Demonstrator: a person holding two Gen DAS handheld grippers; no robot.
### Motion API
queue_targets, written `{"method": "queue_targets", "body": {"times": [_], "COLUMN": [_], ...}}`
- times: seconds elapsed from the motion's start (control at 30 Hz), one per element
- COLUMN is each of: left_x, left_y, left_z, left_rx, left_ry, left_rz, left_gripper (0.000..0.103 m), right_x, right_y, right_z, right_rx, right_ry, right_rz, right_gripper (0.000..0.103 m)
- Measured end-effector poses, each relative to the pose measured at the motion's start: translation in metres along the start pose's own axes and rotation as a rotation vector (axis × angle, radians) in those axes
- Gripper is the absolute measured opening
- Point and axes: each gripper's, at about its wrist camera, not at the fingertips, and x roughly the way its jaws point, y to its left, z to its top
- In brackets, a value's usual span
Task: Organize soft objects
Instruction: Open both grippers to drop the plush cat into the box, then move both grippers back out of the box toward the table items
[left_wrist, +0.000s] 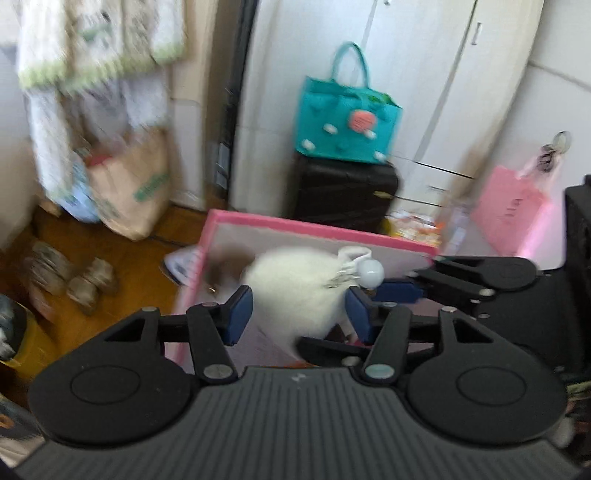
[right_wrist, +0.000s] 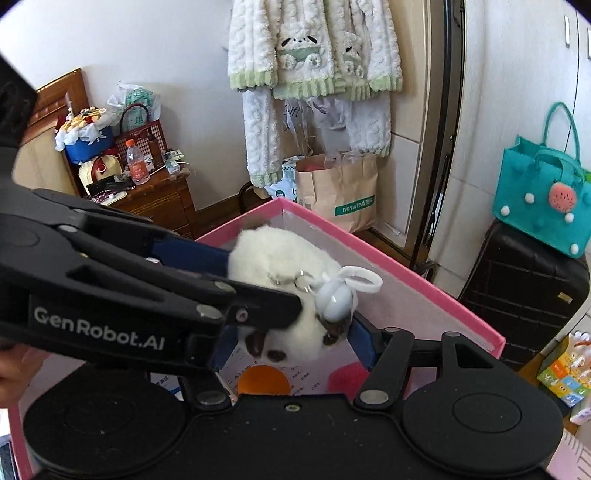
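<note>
Both grippers meet on one white plush (right_wrist: 280, 258), which sits over the open pink box (right_wrist: 424, 291). In the right wrist view the right gripper (right_wrist: 291, 347) has its blue pads on either side of the plush's lower end, where brown paws and a brown patch show; the right pad (right_wrist: 364, 343) presses against the fur, while the left pad is mostly hidden behind the other tool. The fingers look clamped on the plush.

The left gripper (left_wrist: 299, 314) comes in from the left of that view and crosses in front. In its own blurred view its two blue pads sit on either side of the white fur, the left pad (left_wrist: 238, 314) touching it and the right pad right at its edge. They appear closed on the plush as well.

A small white charm (right_wrist: 334, 299) with a loop hangs from the plush on a short metal chain, lying against the fur near the right gripper's pad.

Inside the box, below the plush, lie an orange disc (right_wrist: 264, 380), a pink shape (right_wrist: 347, 380) and a printed sheet (right_wrist: 299, 373).

Behind the box stand a paper bag (right_wrist: 340, 192), a hanging fleece set (right_wrist: 314, 74), and a teal tote (right_wrist: 543, 199) on a black suitcase (right_wrist: 517, 291).
</note>
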Motion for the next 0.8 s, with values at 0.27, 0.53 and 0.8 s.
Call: {"method": "queue_targets", "body": {"times": [0.27,0.53,0.8], "left_x": [-0.027,-0.066,-0.110], "left_y": [-0.005,-0.031,-0.052], "left_z": [-0.007,-0.025,-0.046], "left_rx": [0.038,0.101,0.105], "left_ry": [-0.069,-0.088,-0.014], "left_rz": [0.027,-0.015,-0.072], "left_gripper": [0.055,0.059,0.060], "right_x": [-0.020,-0.082,-0.132], "right_y": [-0.014,-0.008,0.003], "right_z": [-0.011,-0.037,-0.069], "right_rx": [0.077,0.040,0.026], "right_ry": [-0.067,-0.180,-0.060], "right_rz": [0.002,-0.064,-0.027], "right_gripper": [0.071,0.071,0.071]}}
